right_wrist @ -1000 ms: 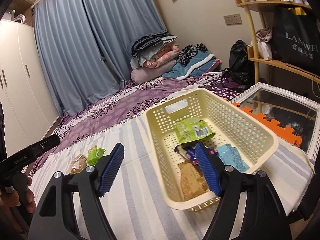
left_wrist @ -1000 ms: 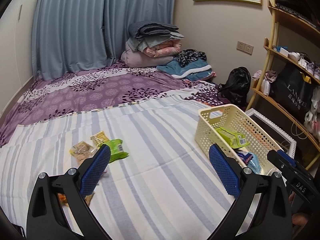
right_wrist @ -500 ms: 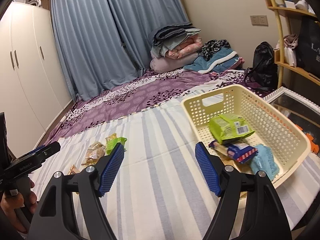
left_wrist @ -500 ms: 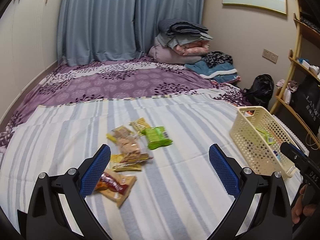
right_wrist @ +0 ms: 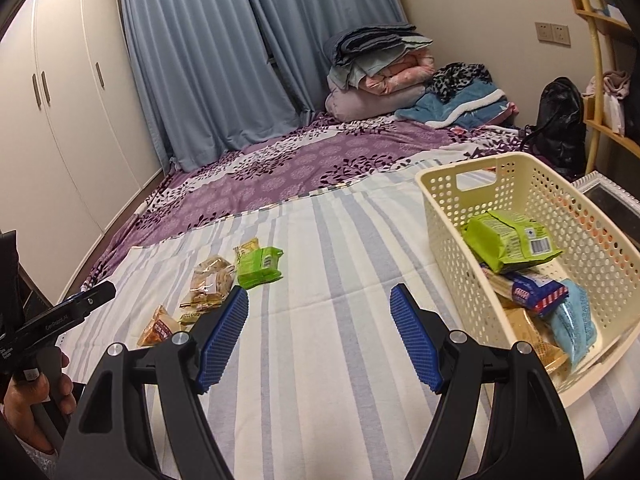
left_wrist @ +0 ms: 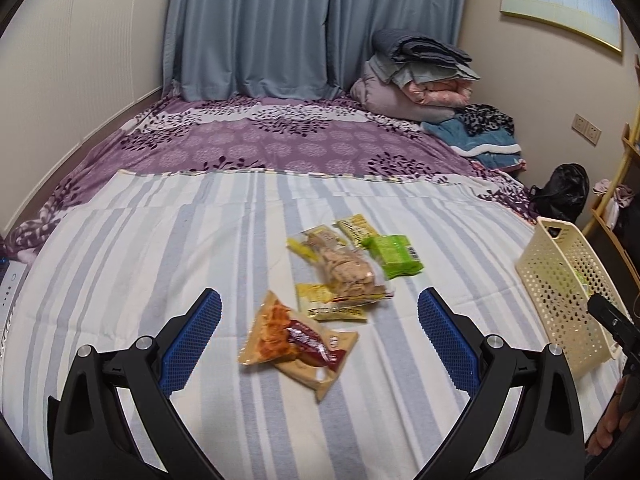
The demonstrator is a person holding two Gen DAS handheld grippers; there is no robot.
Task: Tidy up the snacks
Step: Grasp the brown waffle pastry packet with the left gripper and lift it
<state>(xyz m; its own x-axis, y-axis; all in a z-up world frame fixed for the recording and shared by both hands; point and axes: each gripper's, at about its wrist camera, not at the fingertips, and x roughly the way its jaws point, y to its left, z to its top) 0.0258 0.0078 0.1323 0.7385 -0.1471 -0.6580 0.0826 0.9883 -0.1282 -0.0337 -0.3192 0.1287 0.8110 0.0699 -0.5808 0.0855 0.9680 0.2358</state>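
**Loose snack packets on striped sheet, basket part-filled**

Materials and shapes. Five crinkly film packets lie in a loose cluster on the bed. Nearest: a tan packet (left_wrist: 298, 340) with orange and red print, flat and wedge-shaped. Behind it a yellow packet (left_wrist: 332, 304), partly under a clear bag of biscuits (left_wrist: 340, 264), lumpy and glossy. A green packet (left_wrist: 394, 256), blocky and pillow-shaped, sits just beside the clear bag; another small yellow packet (left_wrist: 356, 228) lies behind.

The cream basket (right_wrist: 440, 216) is rigid plastic, rectangular, walls perforated with round holes and a slot handle at the end. Inside: a large green bag (right_wrist: 508, 240) on top, a blue-and-red striped packet (right_wrist: 532, 290), a pale blue pouch (right_wrist: 572, 324), and a tan packet at the bottom.

Grippers. The left gripper (left_wrist: 318, 338) is spread wide over the tan packet, blue ribbed pads clear of it, nothing held. The right gripper (right_wrist: 320, 334) is also parted, empty, over bare sheet between cluster and basket.

Surface and room. Striped sheet (right_wrist: 320, 400), blue-grey on white, soft cotton look, over a purple floral cover (left_wrist: 280, 144). Blue curtains (left_wrist: 280, 28), white wardrobe (right_wrist: 60, 100), folded bedding (right_wrist: 376, 64) in the corner.
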